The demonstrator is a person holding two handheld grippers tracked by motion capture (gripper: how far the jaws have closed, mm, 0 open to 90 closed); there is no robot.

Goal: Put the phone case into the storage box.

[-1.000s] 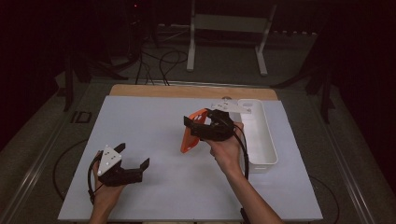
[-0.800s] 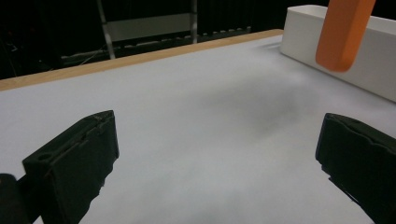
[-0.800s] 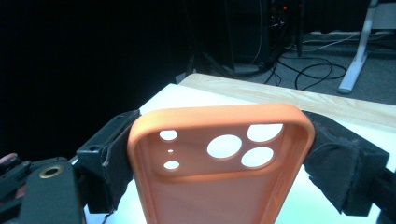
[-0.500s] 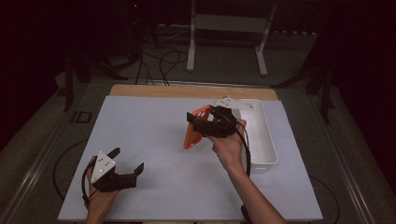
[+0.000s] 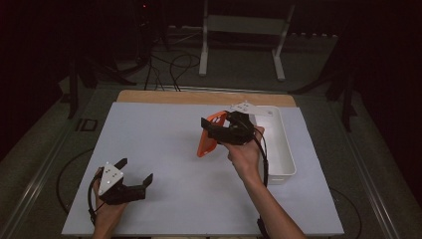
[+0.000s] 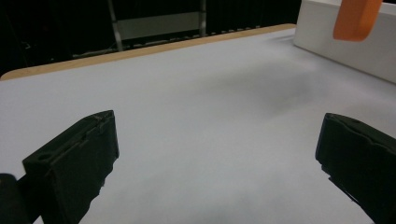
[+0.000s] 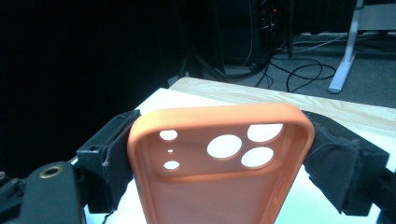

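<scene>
Currently the orange phone case [image 7: 219, 163] hangs above the table's middle, just left of the white tray [image 5: 281, 144], clamped across its sides by the right gripper [image 5: 219, 132]. The person should probably keep that squeeze even so the soft case does not buckle. Near left, the left gripper [image 5: 133, 175] rests spread wide and empty, ready to help.

No legible text or labels anywhere

Both grippers are black with blocky jaws; the left gripper [image 5: 133, 174] carries a grey three-cornered plate [image 5: 110, 175] and a trailing black cable [image 5: 91, 195].
</scene>
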